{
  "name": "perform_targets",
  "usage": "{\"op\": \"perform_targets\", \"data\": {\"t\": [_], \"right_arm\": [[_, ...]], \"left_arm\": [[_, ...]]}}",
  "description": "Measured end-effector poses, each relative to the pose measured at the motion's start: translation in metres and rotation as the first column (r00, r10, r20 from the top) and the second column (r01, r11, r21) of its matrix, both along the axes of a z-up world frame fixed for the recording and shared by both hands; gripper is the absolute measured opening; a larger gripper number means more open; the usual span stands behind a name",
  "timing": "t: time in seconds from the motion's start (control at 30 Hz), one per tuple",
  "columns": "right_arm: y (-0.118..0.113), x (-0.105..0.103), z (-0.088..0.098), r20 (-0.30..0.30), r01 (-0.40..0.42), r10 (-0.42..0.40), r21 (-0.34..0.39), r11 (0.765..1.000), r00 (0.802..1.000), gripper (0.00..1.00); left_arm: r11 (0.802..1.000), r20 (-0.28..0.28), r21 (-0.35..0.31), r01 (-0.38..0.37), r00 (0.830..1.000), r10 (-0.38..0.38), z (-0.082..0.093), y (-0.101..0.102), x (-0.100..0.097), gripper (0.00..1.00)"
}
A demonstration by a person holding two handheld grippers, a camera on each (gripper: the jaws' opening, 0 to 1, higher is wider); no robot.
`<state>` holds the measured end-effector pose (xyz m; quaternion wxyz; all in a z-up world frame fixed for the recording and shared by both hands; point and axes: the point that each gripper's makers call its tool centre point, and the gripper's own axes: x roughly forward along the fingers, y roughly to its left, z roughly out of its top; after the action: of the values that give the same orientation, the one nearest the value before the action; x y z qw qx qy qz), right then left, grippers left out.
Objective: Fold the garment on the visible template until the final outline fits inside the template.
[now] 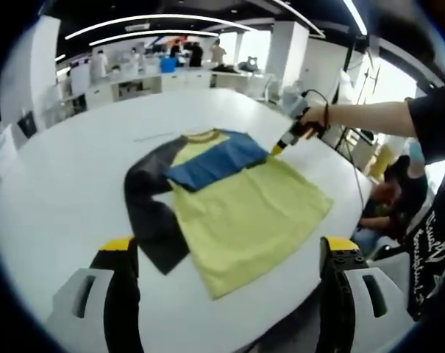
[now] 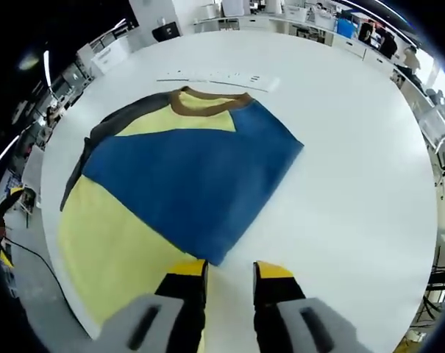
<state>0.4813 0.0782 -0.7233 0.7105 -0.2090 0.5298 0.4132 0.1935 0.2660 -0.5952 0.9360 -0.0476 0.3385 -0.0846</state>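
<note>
1. Left gripper view: the left gripper (image 1: 226, 257) rises at frame bottom, jaws wide apart, holding nothing, above the white desk (image 1: 60, 191).
2. The long-sleeved shirt (image 1: 229, 202) lies centre-frame, yellow body, dark sleeve (image 1: 152, 217) left, blue sleeve (image 1: 215, 162) folded across.
3. Right gripper view: the right gripper (image 2: 229, 276), jaws narrow, sits at the blue sleeve's lower corner; whether it pinches cloth, I cannot tell.

I count one garment (image 1: 229, 206) on one white worktop (image 1: 60, 191), with one sleeve folded across its chest. Two claws are present: my left claw (image 1: 229, 272) and my right claw (image 2: 229, 276). One long white strip (image 2: 222, 77) lies beyond the collar.
</note>
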Motion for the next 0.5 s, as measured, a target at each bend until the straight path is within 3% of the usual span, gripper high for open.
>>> {"op": "perform_targets", "data": {"t": [0.33, 0.5], "right_arm": [[0.010, -0.006, -0.005, -0.011, -0.029, 0.029, 0.024, 0.999, 1.000, 0.01], [0.010, -0.003, -0.004, 0.018, -0.051, 0.051, 0.021, 0.998, 0.999, 0.00]], "left_arm": [[1.000, 0.004, -0.002, -0.002, 1.000, 0.002, 0.001, 0.001, 0.000, 0.99], [1.000, -0.001, 0.000, 0.003, 1.000, -0.003, -0.001, 0.001, -0.001, 0.99]]}}
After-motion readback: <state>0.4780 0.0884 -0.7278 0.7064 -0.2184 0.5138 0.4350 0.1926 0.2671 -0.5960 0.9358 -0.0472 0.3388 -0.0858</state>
